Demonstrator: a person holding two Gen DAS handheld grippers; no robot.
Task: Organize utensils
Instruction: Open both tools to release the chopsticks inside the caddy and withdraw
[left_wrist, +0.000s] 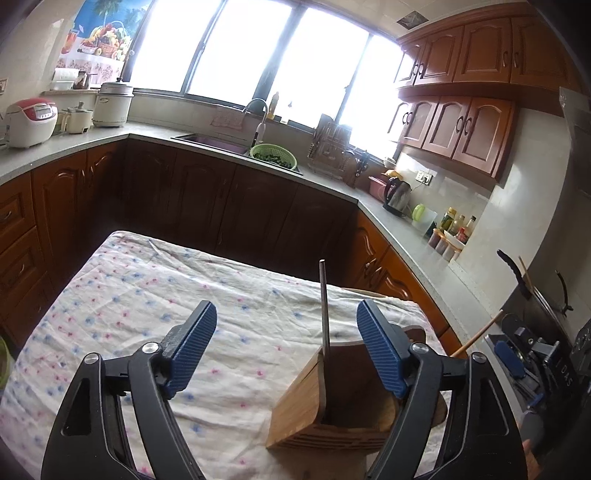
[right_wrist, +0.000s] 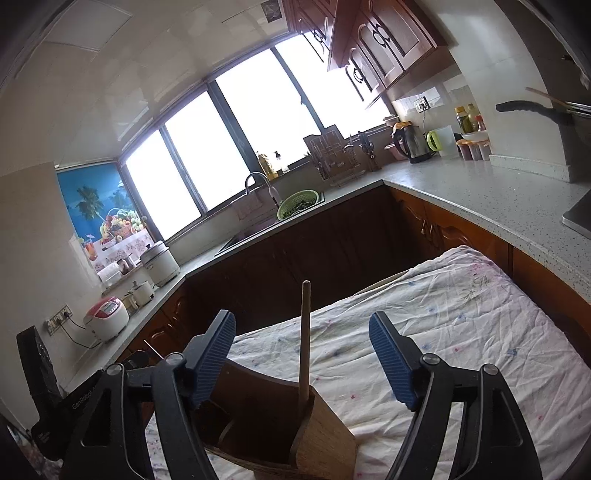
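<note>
A wooden utensil holder (left_wrist: 303, 410) stands on the floral cloth of the table (left_wrist: 147, 295). A thin metal utensil handle (left_wrist: 324, 306) sticks up out of it. My left gripper (left_wrist: 286, 332) is open and empty, its fingers to either side above the holder. In the right wrist view the same holder (right_wrist: 325, 435) has a wooden utensil handle (right_wrist: 305, 339) standing in it. My right gripper (right_wrist: 303, 350) is open and empty, with the wooden handle between its fingers but apart from them. The right gripper also shows at the right edge of the left wrist view (left_wrist: 517, 362).
A kitchen counter (left_wrist: 424, 236) runs around the table, with a sink, a green colander (left_wrist: 273, 155), a kettle (left_wrist: 397, 194), bottles and rice cookers (left_wrist: 31, 122). Wooden cabinets stand below and above. The table's far edge (left_wrist: 229, 254) drops to the floor.
</note>
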